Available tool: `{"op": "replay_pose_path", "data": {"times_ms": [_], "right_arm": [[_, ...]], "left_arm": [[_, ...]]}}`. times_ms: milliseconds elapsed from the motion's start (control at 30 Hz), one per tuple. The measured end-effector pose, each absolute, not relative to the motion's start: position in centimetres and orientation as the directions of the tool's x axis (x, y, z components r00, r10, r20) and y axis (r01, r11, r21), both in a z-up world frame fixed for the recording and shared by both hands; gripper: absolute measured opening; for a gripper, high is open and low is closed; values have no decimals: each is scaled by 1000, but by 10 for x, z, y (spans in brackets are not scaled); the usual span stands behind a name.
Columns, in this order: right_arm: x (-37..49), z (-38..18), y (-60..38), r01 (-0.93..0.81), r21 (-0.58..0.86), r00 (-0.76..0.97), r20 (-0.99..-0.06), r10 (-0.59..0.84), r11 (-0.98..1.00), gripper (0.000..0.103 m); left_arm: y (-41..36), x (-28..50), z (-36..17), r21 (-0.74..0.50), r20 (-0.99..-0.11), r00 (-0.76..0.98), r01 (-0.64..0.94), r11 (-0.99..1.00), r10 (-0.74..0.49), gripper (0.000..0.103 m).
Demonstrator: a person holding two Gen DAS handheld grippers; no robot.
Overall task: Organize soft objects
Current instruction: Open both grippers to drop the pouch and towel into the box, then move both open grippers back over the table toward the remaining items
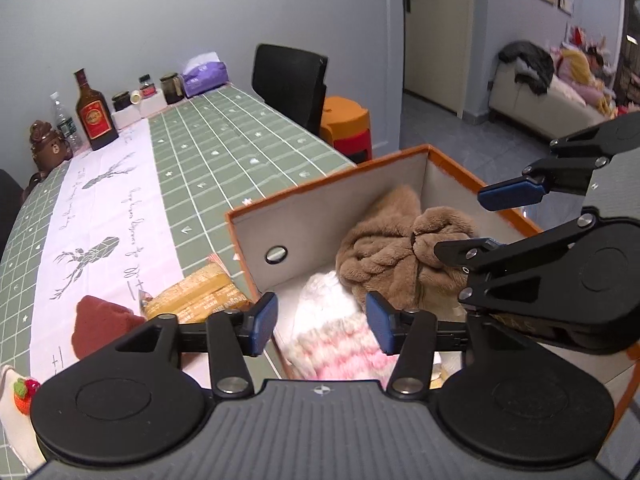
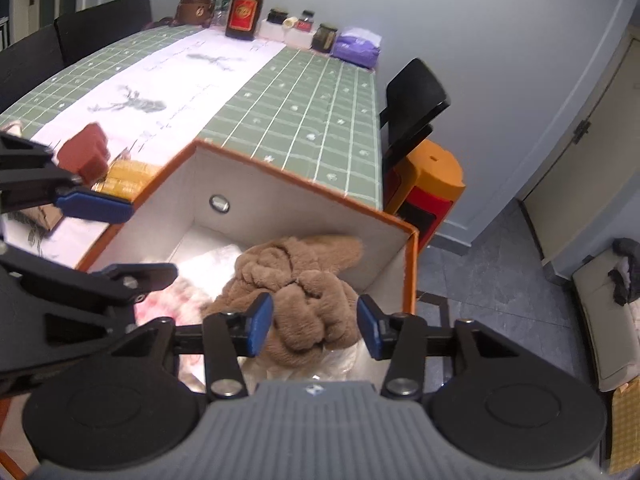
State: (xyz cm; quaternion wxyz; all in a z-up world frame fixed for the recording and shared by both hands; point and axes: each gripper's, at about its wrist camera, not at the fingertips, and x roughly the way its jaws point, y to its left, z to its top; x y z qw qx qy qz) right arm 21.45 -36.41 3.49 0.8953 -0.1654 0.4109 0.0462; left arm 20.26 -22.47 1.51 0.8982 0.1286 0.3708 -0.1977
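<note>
An orange-rimmed storage box (image 1: 320, 216) (image 2: 280, 208) stands at the table's near edge. A brown plush fabric (image 1: 392, 248) (image 2: 296, 268) lies bunched in it, beside a pink-and-white fluffy item (image 1: 336, 336) (image 2: 160, 304). My left gripper (image 1: 322, 324) (image 2: 154, 240) is open, straddling the box's left wall above the fluffy item. My right gripper (image 2: 314, 324) (image 1: 460, 222) is open over the brown plush, which sits between the pads without being pinched. A dark red knit hat (image 1: 100, 328) (image 2: 84, 152) lies on the table left of the box.
Yellow snack packs (image 1: 200, 292) (image 2: 128, 176) lie against the box. A crocheted strawberry (image 1: 24, 392) sits at the near left. A liquor bottle (image 1: 94, 112), jars and a purple tissue pack (image 1: 206, 76) line the far end. A black chair (image 1: 292, 80) and orange stool (image 1: 346, 120) stand beside the table.
</note>
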Motion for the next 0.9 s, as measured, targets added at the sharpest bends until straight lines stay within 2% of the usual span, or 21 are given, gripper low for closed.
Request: {"op": "replay_pose_path", "data": {"times_ms": [233,300,333,500,767,900], "right_arm": [[204,57,-346,-166,-185,717,-697,-10,969,51],[198,62,-334,-171,-156,737,-676,21,973,54],[195,65,-327,-180,-139,746,-664,43,974,58],[185,74,-286,-256,-97,769,-623,142,962,63],[189,72,-217,-385,-69,733,-629,260,920,64],[202,64,-196,-407,-1,694,-650,309,913,64]], "left_arm": [[-179,186,43,-18,-620,720,383,923,-311,67],[-162,181,49,-32,-585,750,359,933,-309,67],[-152,179,52,-35,-565,769,340,940,-300,67],[-109,165,58,13,-482,850,251,968,-214,67],[-22,167,61,-9,-497,864,89,996,-81,67],[19,174,55,-42,-526,849,18,999,-37,67]]}}
